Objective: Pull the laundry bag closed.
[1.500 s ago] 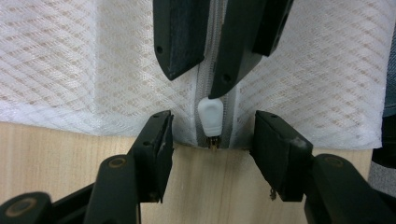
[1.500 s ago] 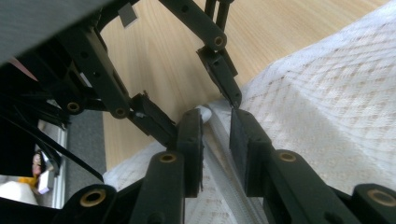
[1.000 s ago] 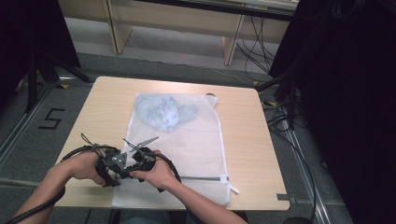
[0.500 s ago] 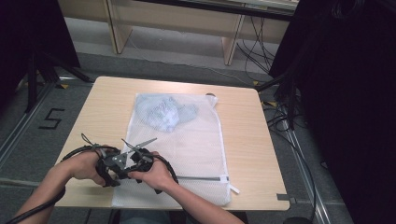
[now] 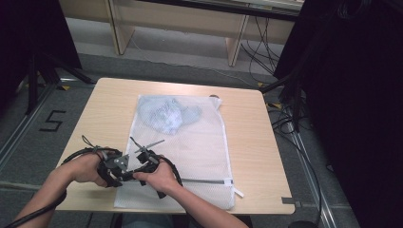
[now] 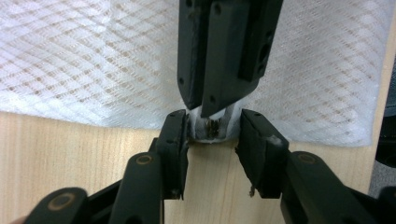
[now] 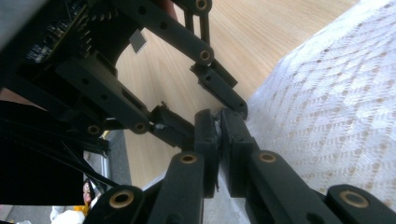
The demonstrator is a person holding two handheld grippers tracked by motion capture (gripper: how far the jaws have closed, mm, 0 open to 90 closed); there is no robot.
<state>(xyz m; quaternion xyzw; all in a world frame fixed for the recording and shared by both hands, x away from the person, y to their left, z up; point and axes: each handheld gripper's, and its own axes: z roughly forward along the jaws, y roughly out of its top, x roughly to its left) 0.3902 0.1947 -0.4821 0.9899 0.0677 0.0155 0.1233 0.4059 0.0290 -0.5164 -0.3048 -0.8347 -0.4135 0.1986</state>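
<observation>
Here the white mesh laundry bag lies flat down the middle of the bench, its near edge close to the bench's near edge, with a pale blue garment bunched inside at the far end. At the bag's near left corner the right hand-held gripper has just been closing and now pinches a small fold of the mesh hem between its jaws. The left hand-held gripper has also been closing; its jaws stand on either side of that same tuft, the pads not yet pressing it. The bag looks light, limp and somewhat slippery, so it will likely sag and slide; the hemmed edge or the zip seems a firmer place to hold than the open mesh.
</observation>
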